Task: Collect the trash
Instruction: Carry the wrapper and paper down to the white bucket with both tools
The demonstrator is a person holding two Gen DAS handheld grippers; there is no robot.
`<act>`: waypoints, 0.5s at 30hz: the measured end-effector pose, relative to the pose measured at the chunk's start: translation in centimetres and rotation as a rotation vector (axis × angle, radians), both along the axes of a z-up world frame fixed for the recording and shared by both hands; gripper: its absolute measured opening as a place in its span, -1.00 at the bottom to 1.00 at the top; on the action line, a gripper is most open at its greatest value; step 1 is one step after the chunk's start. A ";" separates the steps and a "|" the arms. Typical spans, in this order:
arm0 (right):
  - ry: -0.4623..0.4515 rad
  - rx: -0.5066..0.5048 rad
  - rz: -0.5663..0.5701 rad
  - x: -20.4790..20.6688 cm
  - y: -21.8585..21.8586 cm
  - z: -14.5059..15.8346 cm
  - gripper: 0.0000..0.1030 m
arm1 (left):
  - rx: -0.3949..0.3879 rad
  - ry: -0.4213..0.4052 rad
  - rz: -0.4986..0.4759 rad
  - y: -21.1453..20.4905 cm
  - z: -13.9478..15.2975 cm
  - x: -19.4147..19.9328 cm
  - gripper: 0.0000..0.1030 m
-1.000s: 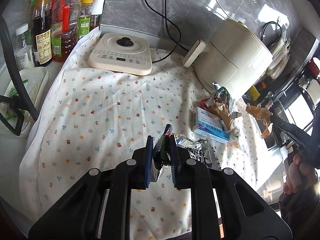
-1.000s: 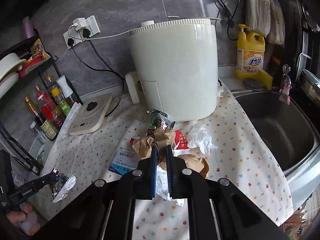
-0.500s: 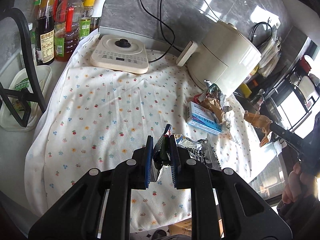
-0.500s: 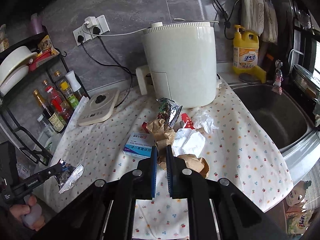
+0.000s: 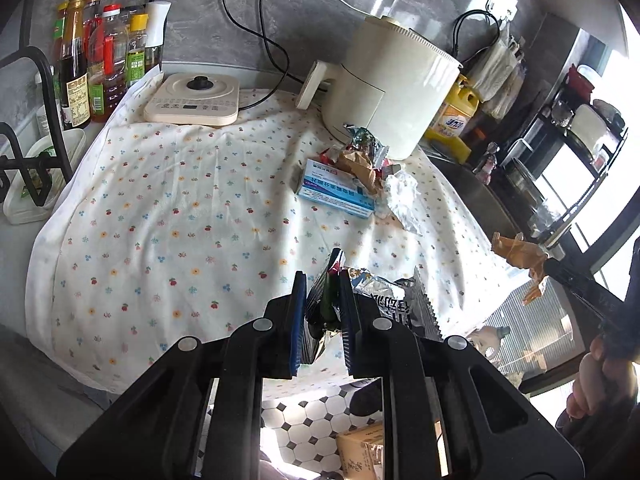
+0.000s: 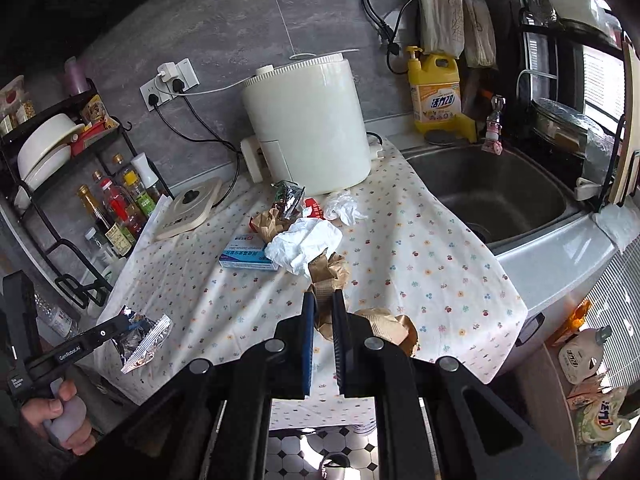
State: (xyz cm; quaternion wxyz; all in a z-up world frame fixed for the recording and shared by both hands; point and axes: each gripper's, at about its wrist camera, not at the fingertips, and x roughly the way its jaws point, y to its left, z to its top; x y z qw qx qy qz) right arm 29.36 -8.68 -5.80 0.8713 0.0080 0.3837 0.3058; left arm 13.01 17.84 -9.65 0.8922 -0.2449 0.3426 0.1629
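- Left gripper clamps a crinkled silver foil wrapper at the floral cloth's near edge.
- Right gripper pinches crumpled brown paper above the near edge.

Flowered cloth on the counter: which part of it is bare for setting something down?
The wide stretch of flowered cloth between the induction cooker and the near edge is bare, left of the blue box. The strip beside the sink is bare too. It is crowded before the air fryer, where tissue and wrappers lie.
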 end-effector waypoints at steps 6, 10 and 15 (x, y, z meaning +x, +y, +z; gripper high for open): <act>0.035 -0.005 -0.028 -3.1 -8.5 -1.7 -0.81 | 0.019 0.029 -0.046 -7.8 0.1 -1.7 -0.69; 0.079 -0.009 -0.050 -4.9 -12.8 -3.6 -0.81 | 0.020 0.041 -0.063 -12.0 -0.3 -3.1 -0.69; 0.120 -0.039 -0.084 -6.7 -17.0 -6.0 -0.81 | 0.006 0.061 -0.087 -16.4 -1.5 -4.1 -0.69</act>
